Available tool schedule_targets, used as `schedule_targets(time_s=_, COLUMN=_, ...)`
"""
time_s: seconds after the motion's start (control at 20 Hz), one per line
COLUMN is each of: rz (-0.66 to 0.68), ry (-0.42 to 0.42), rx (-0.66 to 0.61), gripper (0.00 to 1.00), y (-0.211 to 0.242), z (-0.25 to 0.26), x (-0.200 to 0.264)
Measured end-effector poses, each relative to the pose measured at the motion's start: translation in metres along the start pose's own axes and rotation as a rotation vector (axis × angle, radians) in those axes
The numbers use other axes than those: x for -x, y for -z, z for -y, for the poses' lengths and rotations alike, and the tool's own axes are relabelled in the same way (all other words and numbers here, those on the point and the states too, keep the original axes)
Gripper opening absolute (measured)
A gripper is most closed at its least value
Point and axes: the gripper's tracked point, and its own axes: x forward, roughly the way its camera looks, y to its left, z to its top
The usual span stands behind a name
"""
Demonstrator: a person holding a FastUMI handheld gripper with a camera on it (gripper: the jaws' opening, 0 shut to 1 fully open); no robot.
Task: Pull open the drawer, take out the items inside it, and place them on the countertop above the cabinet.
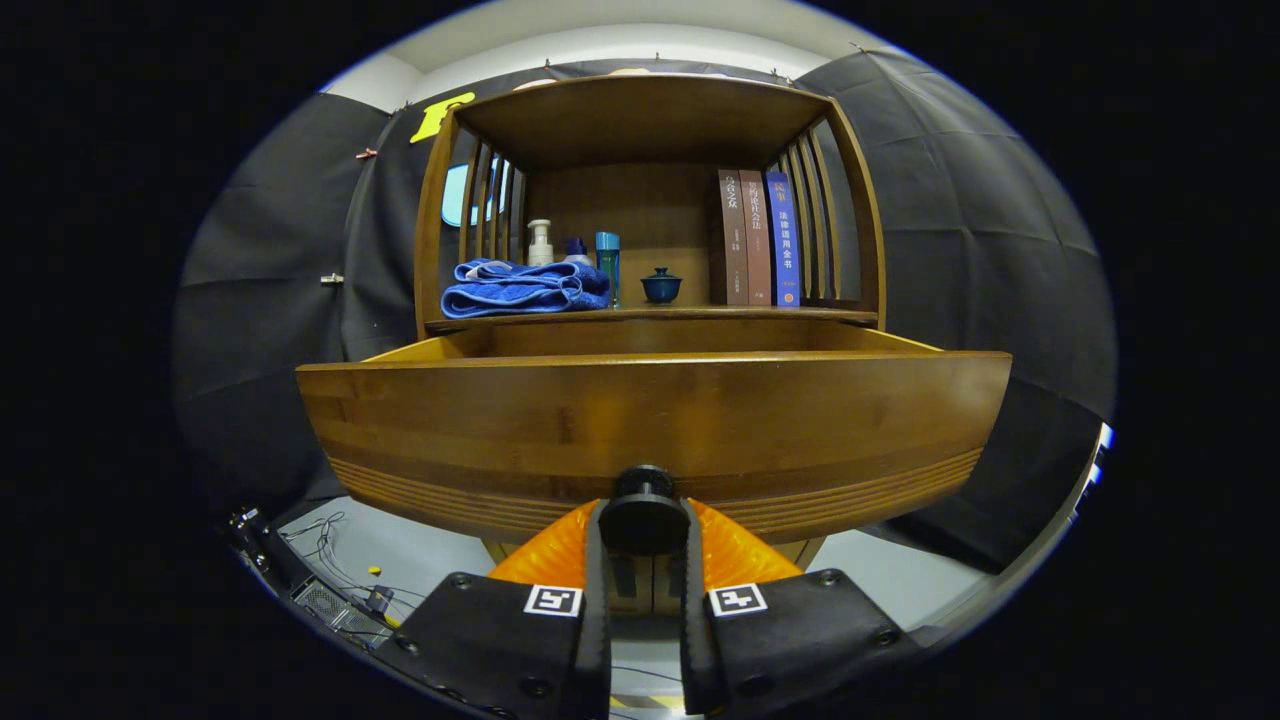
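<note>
A wooden cabinet's drawer (650, 410) stands pulled out toward me, its wide front panel filling the space just ahead of the fingers. My gripper (645, 525) is shut on the drawer's round black knob (644, 495), one finger pressing each side. The drawer's inside is hidden behind its front panel. Above the drawer lies the countertop (690, 314), a wooden shelf under a slatted hutch.
On the countertop sit a folded blue towel (525, 288), a white pump bottle (540, 243), a teal tumbler (607, 262), a small dark lidded cup (661, 286) and three upright books (758, 238). Cables and a small device (335, 590) lie on the floor below left.
</note>
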Motion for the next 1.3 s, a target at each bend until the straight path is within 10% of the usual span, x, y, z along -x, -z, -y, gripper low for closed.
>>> schedule_targets(time_s=0.4, rz=-0.027, ry=-0.001, rx=-0.008, gripper=0.39, y=0.003, z=0.001, x=0.004)
schedule_targets(time_s=0.85, rz=0.050, ry=-0.019, rx=-0.037, gripper=1.00, y=-0.056, z=0.009, x=0.039)
schedule_targets(time_s=1.3, rz=-0.021, ry=-0.042, rx=0.016, gripper=1.00, y=-0.171, z=0.008, x=0.020)
